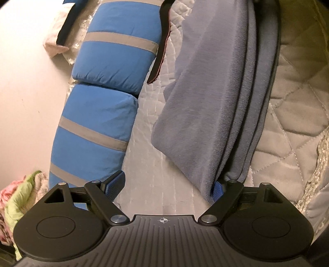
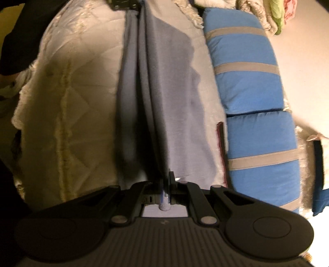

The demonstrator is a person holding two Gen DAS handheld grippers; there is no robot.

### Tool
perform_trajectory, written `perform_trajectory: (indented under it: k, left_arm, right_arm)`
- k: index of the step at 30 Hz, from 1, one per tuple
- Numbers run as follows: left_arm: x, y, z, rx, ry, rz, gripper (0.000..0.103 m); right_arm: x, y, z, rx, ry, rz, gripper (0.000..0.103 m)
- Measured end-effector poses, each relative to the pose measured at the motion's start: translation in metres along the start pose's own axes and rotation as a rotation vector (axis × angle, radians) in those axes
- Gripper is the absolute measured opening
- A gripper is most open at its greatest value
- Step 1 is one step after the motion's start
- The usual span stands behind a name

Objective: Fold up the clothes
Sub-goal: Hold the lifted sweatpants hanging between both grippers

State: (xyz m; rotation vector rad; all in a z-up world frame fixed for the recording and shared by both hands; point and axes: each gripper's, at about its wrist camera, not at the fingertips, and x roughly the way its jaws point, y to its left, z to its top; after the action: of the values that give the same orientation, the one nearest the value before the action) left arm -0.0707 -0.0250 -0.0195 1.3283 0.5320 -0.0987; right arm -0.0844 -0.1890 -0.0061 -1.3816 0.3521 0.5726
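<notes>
A grey-blue fleece garment hangs folded in long layers above a quilted bedspread. My left gripper is open; its right pad touches the cloth's lower end and its left pad is free. In the right wrist view the same garment stretches away from my right gripper, whose jaws are shut on its near end. The left gripper shows at the cloth's far end.
Two blue pillows with grey stripes lie along the bed beside a pale wall. A dark strap with a red edge lies by the pillows. Floral and green bedding is piled at the bed's end.
</notes>
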Motion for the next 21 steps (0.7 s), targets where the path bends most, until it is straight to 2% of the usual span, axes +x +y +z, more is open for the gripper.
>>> perform_trajectory:
  k: [3, 8, 11, 14, 17, 21]
  left_arm:
    - [-0.001, 0.005, 0.001, -0.019, 0.001, -0.010, 0.083]
    - [-0.003, 0.017, 0.008, -0.072, -0.003, 0.021, 0.083]
    - [-0.006, 0.015, 0.012, -0.058, -0.007, 0.051, 0.083]
    - [-0.002, 0.001, 0.010, 0.020, 0.008, 0.030, 0.083]
    - [0.000, -0.007, 0.006, 0.044, 0.000, 0.028, 0.083]
    - [0.001, -0.014, 0.003, 0.089, -0.017, 0.038, 0.083]
  right_arm:
    - [0.002, -0.024, 0.002, 0.005, -0.010, -0.059, 0.003]
    - [0.011, -0.080, 0.015, 0.063, -0.049, -0.249, 0.003]
    - [0.010, -0.091, 0.018, 0.103, -0.056, -0.279, 0.003]
    - [0.013, -0.064, 0.007, 0.037, -0.020, -0.167, 0.003]
    - [0.016, -0.032, -0.008, 0.016, 0.023, -0.053, 0.003]
    - [0.021, -0.009, -0.018, -0.002, 0.050, 0.010, 0.003]
